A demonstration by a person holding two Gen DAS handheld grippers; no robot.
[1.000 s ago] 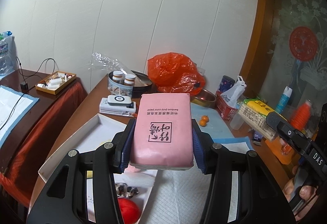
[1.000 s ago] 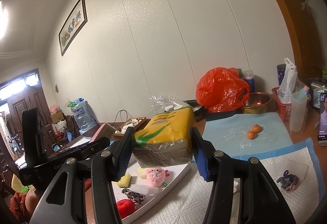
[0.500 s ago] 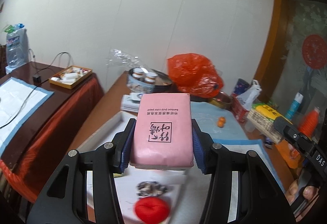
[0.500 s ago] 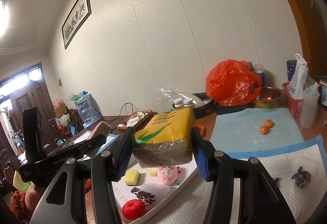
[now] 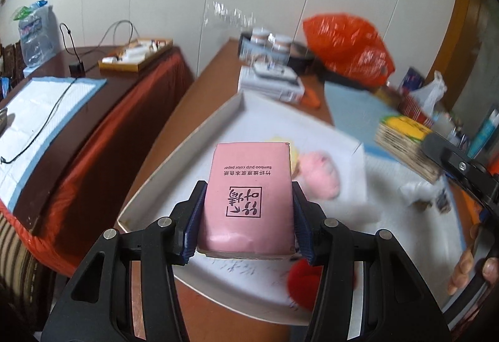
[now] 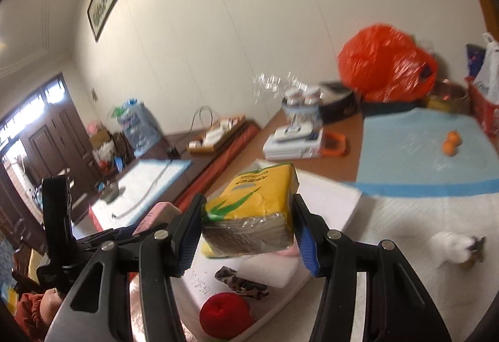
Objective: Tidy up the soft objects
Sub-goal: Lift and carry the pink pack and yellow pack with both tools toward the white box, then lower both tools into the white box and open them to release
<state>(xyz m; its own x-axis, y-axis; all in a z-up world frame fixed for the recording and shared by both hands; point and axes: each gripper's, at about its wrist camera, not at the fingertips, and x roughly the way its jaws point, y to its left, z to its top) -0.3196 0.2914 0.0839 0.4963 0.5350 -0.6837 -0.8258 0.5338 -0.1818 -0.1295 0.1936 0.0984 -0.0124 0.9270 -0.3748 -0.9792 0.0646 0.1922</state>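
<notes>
My left gripper [image 5: 246,214] is shut on a pink tissue pack [image 5: 248,195] and holds it over the white tray [image 5: 199,136]. My right gripper [image 6: 248,226] is shut on a yellow tissue pack [image 6: 259,211], above the same tray's [image 6: 330,195] right part. In the tray lie a red ball [image 6: 226,315], a pink plush toy [image 5: 321,175], a yellow sponge [image 5: 294,159] and a patterned cloth piece [image 6: 241,281]. The yellow pack [image 5: 405,144] and the right gripper's body show at the right of the left wrist view. The pink pack [image 6: 160,212] shows at the left of the right wrist view.
A small white and dark toy [image 6: 457,250] lies on the white pad right of the tray. Behind are a box stack [image 6: 293,141], a tin with jars [image 6: 302,103], an orange bag [image 6: 386,64], two oranges [image 6: 452,142]. A second, red-draped table [image 5: 62,111] stands left.
Both grippers have come forward and down over the tray, still holding their packs. The tray's contents now lie closer under them.
</notes>
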